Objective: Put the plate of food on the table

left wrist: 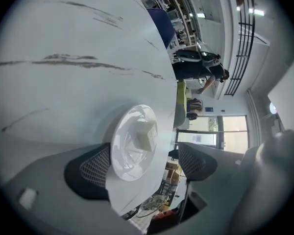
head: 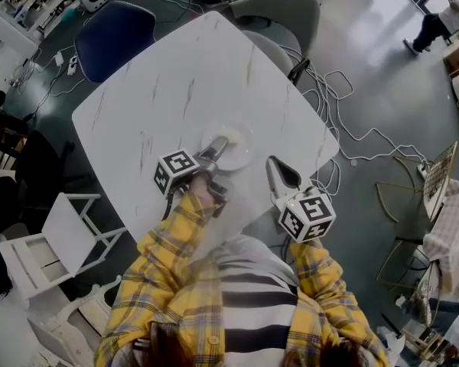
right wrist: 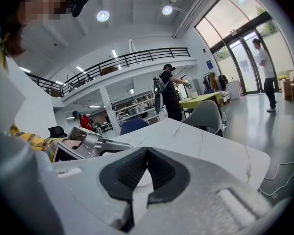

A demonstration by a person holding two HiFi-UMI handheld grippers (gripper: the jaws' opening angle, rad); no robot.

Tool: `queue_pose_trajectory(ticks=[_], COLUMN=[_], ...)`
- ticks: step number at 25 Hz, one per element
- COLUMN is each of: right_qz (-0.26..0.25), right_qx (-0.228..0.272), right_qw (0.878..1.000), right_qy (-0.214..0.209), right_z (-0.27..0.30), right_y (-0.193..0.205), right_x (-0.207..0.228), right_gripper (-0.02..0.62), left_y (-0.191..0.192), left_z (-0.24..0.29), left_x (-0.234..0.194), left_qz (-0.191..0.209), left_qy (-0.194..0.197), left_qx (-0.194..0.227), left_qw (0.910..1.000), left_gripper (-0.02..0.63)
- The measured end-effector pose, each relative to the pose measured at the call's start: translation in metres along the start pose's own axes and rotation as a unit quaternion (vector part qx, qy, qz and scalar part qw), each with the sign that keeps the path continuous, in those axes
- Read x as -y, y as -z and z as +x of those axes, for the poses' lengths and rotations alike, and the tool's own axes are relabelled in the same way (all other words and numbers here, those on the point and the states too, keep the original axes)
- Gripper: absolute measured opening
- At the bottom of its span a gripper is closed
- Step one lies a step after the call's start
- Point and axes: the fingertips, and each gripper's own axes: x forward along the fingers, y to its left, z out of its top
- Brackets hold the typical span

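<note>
Nearest, in the head view, yellow-checked sleeves (head: 168,258) reach both grippers forward to the near edge of the white table (head: 183,82). Only the right gripper view shows that the right gripper (right wrist: 146,168) has its jaws closed together on nothing. Only the left gripper view shows the left gripper (left wrist: 147,163) spread wide, one jaw on either side of the plate (left wrist: 130,153). The plate rests flat on the table and carries a pale block of food (left wrist: 146,135).
</note>
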Motion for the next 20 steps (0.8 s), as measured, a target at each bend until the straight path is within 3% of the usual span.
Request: queue_pose_trajectory(ticks=[4,10,16,20], right_qz=[0.002,0.0,-0.002,-0.003], right_qx=[0.002,0.002,-0.002,-0.003], right_qw=[1.0,1.0,1.0,1.0], right_qy=[-0.002,-0.007,-0.013,-0.013], right_z=[0.001,0.002,0.005,0.004], right_y=[0.0,0.0,0.003,0.003], right_x=[-0.002,-0.006,-0.01,-0.012], right_gripper=[-0.002,-0.002,-0.002,-0.002], left_y=[0.006,0.007,0.004,0.005], left_z=[0.001,-0.008,-0.017,-0.023], left_x=[0.003,-0.003,0.001,-0.004], left_qz=[0.045,0.077,0.103,0.115], left_qy=[0.003,-0.02,-0.015,-0.02], left_qx=[-0.031,-0.026,-0.015,-0.011], left_qw=[0.9985,0.9965,0.9945,0.9931], left_gripper=[0.46,0.472,0.464,0.424])
